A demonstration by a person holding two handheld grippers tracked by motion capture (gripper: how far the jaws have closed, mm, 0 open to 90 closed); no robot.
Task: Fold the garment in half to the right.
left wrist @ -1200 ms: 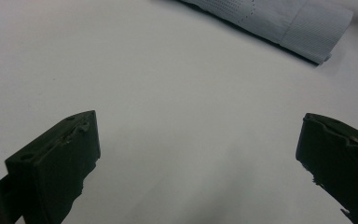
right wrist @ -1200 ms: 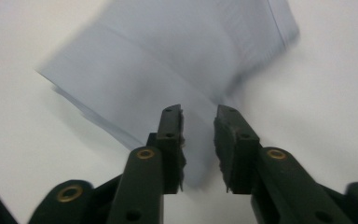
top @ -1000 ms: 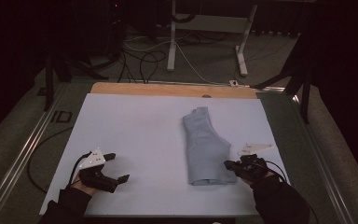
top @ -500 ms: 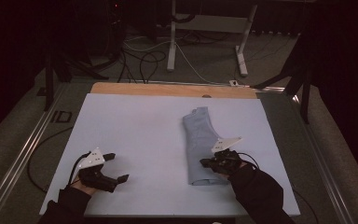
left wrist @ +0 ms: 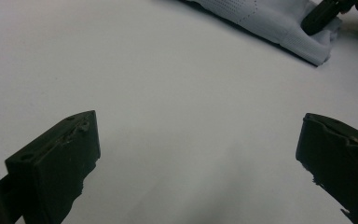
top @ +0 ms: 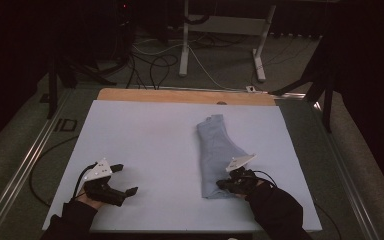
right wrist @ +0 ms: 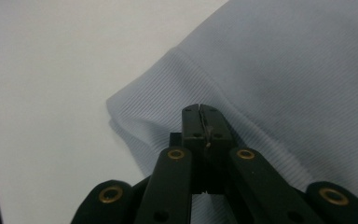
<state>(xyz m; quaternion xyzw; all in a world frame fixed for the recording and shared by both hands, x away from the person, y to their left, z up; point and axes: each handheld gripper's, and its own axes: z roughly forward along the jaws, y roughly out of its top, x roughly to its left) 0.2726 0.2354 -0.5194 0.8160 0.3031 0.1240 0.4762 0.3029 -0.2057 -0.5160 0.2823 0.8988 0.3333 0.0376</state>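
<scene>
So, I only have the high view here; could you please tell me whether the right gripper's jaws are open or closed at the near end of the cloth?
Observer: Closed. In the right gripper view, the right gripper has its jaws pressed together, with the tips over the ribbed hem of the folded cloth.
Operator: Thank you. Is any cloth pinched between them?
Observer: I cannot tell. The tips meet with no visible gap.
Operator: And the left gripper?
Observer: The left gripper has its jaws wide apart over the bare table, with nothing between them.
</scene>
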